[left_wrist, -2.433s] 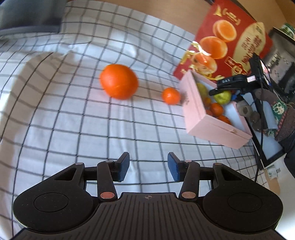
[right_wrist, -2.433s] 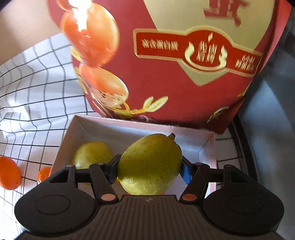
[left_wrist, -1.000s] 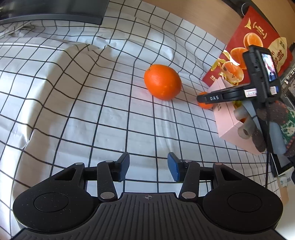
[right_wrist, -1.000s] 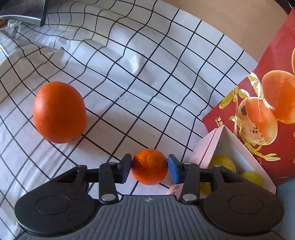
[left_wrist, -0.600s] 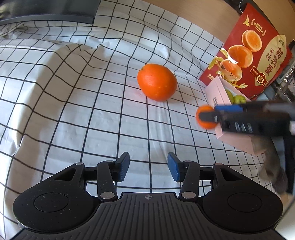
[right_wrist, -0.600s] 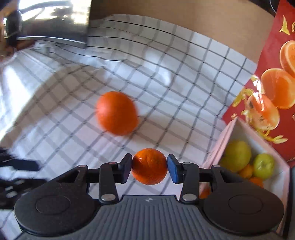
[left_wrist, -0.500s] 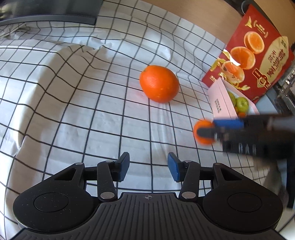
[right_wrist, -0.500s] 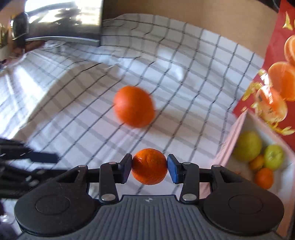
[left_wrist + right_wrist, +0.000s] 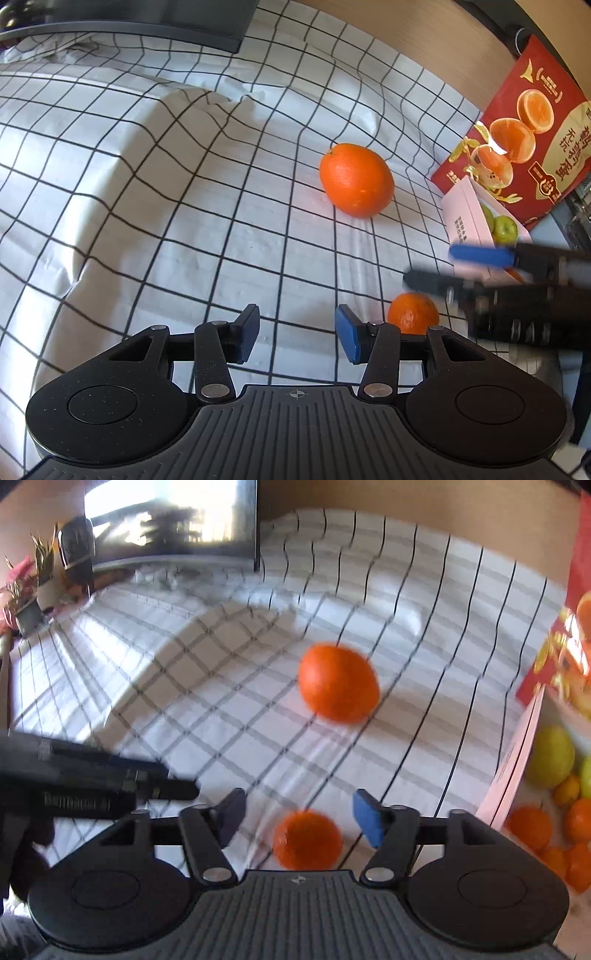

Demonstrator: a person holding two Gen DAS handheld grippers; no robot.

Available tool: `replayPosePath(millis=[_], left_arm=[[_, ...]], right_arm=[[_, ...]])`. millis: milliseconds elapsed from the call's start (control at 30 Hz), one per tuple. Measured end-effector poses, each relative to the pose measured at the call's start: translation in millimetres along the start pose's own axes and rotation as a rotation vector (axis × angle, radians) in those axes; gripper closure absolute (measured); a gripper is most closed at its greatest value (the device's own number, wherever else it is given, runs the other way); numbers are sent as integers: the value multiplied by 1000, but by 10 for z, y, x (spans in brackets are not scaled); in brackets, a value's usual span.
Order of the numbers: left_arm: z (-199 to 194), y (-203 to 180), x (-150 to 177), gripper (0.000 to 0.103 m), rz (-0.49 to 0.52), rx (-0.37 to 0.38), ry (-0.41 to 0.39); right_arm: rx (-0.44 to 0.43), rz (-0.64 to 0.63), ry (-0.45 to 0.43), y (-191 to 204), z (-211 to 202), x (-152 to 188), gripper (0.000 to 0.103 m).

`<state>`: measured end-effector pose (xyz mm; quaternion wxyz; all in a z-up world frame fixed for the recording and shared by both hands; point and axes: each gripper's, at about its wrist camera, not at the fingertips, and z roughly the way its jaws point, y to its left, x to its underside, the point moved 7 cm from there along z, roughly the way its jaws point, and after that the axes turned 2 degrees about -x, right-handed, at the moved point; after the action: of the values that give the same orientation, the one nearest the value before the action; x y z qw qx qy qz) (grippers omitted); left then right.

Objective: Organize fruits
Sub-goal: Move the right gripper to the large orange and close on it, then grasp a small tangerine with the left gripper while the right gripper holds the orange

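A large orange (image 9: 356,180) lies on the checked cloth; it also shows in the right wrist view (image 9: 338,684). A small mandarin (image 9: 413,313) lies on the cloth just right of my left gripper (image 9: 297,333), which is open and empty. In the right wrist view the mandarin (image 9: 307,840) sits free between the spread fingers of my right gripper (image 9: 298,815), which is open. The pink box (image 9: 461,218) at the right holds green pears and small oranges (image 9: 554,757).
A red fruit carton (image 9: 524,136) stands behind the pink box. A dark monitor base (image 9: 147,22) lies at the far edge of the cloth. Potted plants (image 9: 29,590) stand far left. The cloth is wrinkled in the middle.
My right gripper carried the mandarin from beside the box towards the left gripper, then opened and let it go onto the cloth. The left gripper stayed open.
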<state>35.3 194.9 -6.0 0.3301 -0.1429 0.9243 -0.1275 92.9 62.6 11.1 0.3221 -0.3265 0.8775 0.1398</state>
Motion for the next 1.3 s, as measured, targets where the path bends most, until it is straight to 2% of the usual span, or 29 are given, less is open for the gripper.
replayPosePath(millis=[100, 267, 400, 467, 667, 700, 800, 833, 900, 1033, 1100, 1300], left_arm=[[-44, 53, 11, 53, -7, -9, -6], [-147, 142, 4, 53, -4, -24, -21], [-213, 233, 3, 53, -5, -40, -28], [-245, 288, 3, 53, -9, -49, -31], [-288, 441, 3, 53, -47, -77, -39], [-289, 457, 3, 53, -51, -79, -38], [-279, 473, 0, 53, -57, -83, -35], [-271, 470, -3, 53, -55, -82, -33], [-245, 440, -17, 53, -47, -76, -29], [-156, 316, -46, 53, -15, -50, -14], [-88, 210, -61, 53, 15, -29, -2], [141, -190, -60, 53, 115, 63, 38]], right_arm=[[52, -42, -53, -15, 13, -201, 27], [130, -114, -98, -89, 248, -563, 27], [160, -118, -90, -189, 573, -803, 26], [189, -112, -77, -257, 756, -883, 19], [93, -74, -6, -214, 1127, -990, 18], [88, -77, 4, -197, 1173, -988, 19], [64, -77, 28, -150, 1272, -970, 31], [77, -83, 30, -138, 1278, -960, 32], [76, -89, 36, -129, 1266, -951, 32], [38, -8, 62, -192, 1116, -900, 33], [24, 10, 51, -203, 941, -853, 33], [83, 56, -25, -331, 162, -587, 33]])
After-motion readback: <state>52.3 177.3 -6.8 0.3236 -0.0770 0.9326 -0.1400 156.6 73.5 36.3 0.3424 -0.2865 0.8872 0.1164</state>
